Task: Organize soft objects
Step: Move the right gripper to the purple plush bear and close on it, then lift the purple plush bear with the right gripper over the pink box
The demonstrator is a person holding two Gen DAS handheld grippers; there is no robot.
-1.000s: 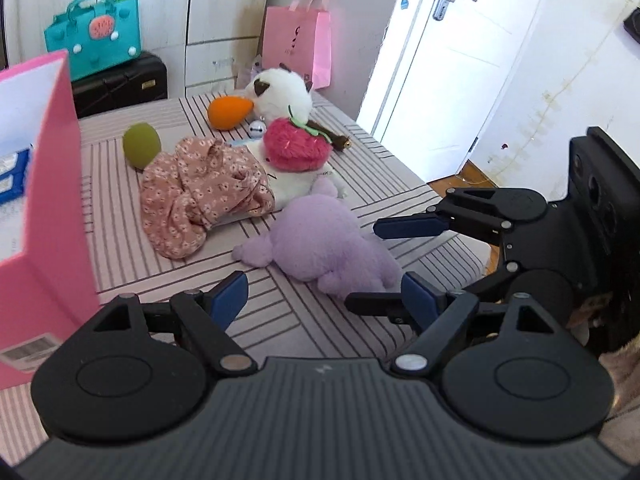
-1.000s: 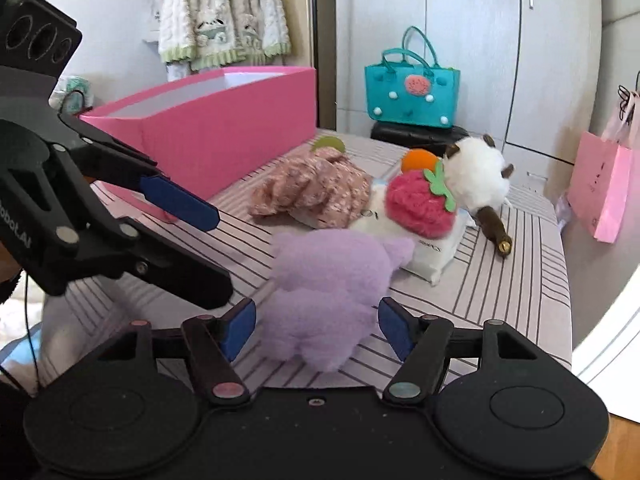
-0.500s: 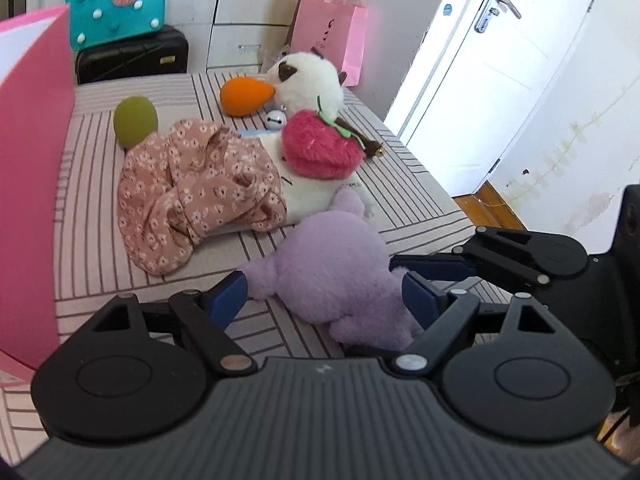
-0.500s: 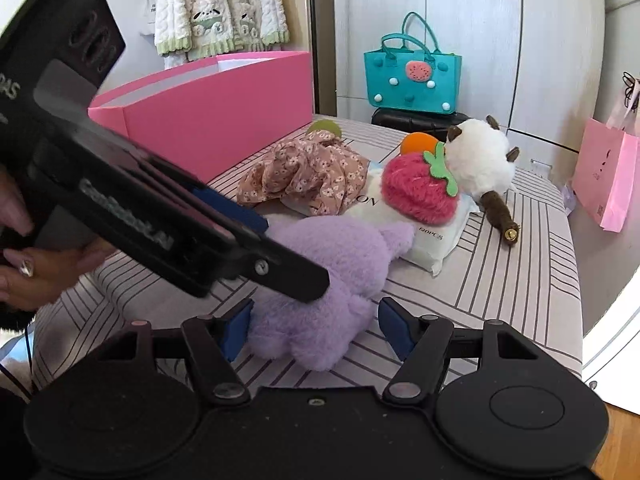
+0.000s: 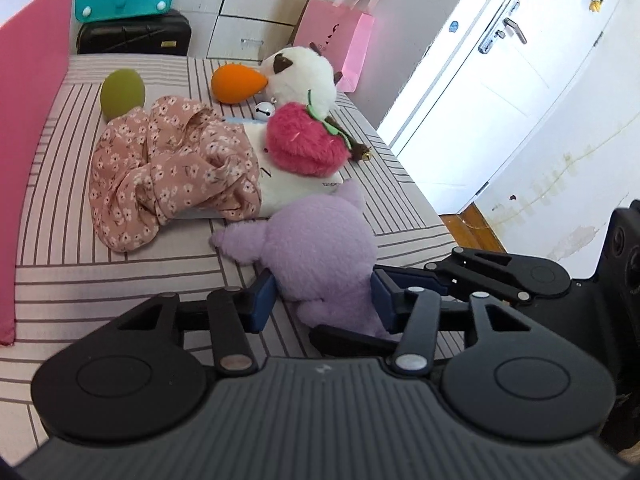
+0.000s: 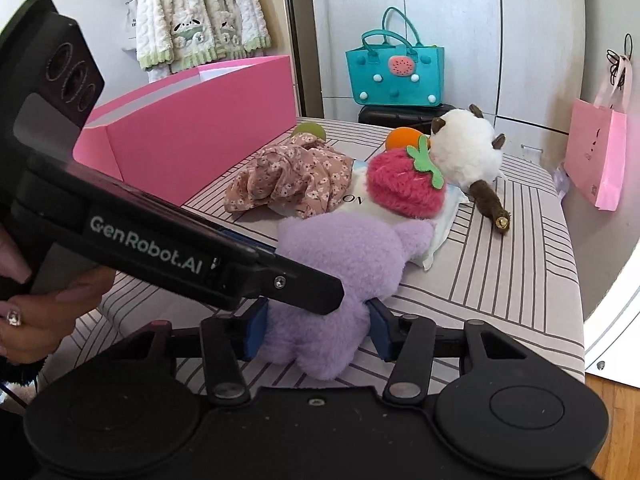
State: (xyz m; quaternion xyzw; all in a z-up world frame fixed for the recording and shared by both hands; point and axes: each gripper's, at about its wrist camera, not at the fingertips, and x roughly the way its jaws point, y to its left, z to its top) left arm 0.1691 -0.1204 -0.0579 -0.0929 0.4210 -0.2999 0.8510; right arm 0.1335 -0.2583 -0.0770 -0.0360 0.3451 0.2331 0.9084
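A purple plush toy (image 5: pixel 320 248) lies on the striped table near its front edge; it also shows in the right wrist view (image 6: pixel 340 264). My left gripper (image 5: pixel 324 300) is shut on its near end, blue pads pressing both sides. My right gripper (image 6: pixel 316 332) is shut on the same toy from the other side. Behind it lie a floral pink cloth (image 5: pixel 168 172), a red strawberry plush (image 5: pixel 304 144) on a white pillow, a white plush with an orange beak (image 5: pixel 296 72) and a green ball (image 5: pixel 122 92).
A large pink box (image 6: pixel 192 132) stands at the table's left side. A teal bag (image 6: pixel 394 76) sits on a black case behind the table. A pink paper bag (image 6: pixel 600 156) hangs at the right. The table edge (image 6: pixel 568 280) drops off to the right.
Both grippers have moved in and closed on the purple plush toy. The left gripper has swung across in front of the right wrist camera.
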